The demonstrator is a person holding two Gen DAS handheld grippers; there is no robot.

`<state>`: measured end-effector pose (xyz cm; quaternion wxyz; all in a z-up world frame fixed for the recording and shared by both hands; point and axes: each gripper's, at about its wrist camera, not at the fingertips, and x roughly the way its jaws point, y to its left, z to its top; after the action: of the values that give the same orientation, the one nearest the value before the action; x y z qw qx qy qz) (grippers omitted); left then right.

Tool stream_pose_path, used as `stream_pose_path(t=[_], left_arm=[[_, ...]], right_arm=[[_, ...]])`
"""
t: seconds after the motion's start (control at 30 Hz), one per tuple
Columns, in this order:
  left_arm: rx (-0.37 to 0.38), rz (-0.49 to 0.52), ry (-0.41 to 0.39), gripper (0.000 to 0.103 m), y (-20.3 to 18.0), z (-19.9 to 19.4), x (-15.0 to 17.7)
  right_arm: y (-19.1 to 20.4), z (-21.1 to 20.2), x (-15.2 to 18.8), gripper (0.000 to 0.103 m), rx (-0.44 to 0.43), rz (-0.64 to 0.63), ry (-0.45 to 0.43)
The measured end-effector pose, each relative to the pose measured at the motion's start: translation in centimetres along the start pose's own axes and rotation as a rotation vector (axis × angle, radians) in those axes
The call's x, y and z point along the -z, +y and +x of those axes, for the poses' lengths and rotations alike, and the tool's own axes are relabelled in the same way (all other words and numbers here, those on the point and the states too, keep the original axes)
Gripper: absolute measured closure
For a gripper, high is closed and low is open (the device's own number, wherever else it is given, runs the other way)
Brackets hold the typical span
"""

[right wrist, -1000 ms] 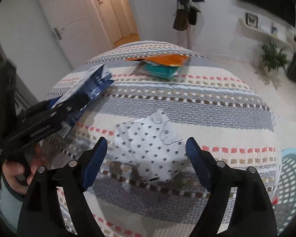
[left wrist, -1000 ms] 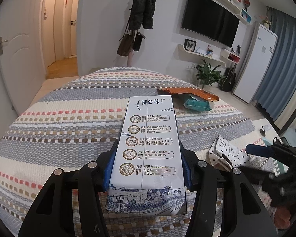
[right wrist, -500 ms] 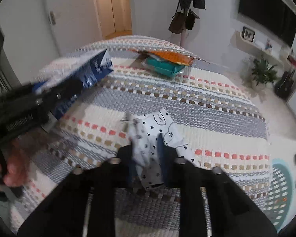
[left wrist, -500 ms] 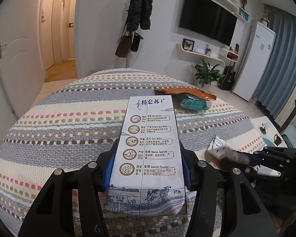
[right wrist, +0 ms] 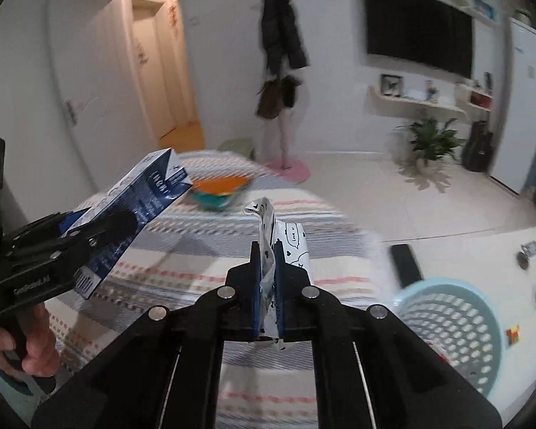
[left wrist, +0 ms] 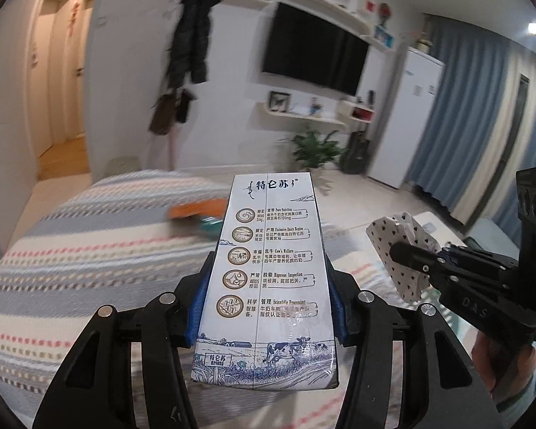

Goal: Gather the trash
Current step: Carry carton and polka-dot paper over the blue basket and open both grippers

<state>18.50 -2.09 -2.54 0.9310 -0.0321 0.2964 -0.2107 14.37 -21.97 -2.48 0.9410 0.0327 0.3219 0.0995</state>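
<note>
Black tongs (right wrist: 267, 268), blue pads, silver screws

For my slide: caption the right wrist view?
Right gripper pinches patterned wrapper; left gripper holds milk carton.

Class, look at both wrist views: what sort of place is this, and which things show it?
Most likely a home bedroom or studio flat: a bed with a striped woven bedspread, a wall-mounted television, and a dark coat hanging by the hallway door.

Blue-white carton (left wrist: 268, 279), black-spotted white wrapper (left wrist: 400, 246), striped blanket (left wrist: 82, 268)
</note>
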Motion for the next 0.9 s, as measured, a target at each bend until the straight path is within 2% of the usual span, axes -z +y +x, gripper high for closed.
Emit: stream_pose_path(t=[0.27, 0.47, 0.6, 0.9], left_arm=[[0.112, 0.097, 0.046, 0.052, -9.2, 3.3, -0.4], [0.174, 0.15, 0.125, 0.052, -14.3, 7.0, 0.5], [0.211, 0.166, 0.182, 0.052, -16.5, 9.3, 1.5], [0.251, 0.209, 0.278, 0.05, -19.3, 12.4, 3.6]], right_arm=[[-10.0, -4.9, 2.4, 0.098, 0.139, 0.174, -0.059], [-17.4, -6.0, 5.4, 0.098, 0.194, 0.33, -0.015], [-20.2, -5.6, 7.9, 0.098, 0.226, 0.396, 0.046], [-22.2, -3.4, 11.0, 0.096, 0.23, 0.485, 0.154]])
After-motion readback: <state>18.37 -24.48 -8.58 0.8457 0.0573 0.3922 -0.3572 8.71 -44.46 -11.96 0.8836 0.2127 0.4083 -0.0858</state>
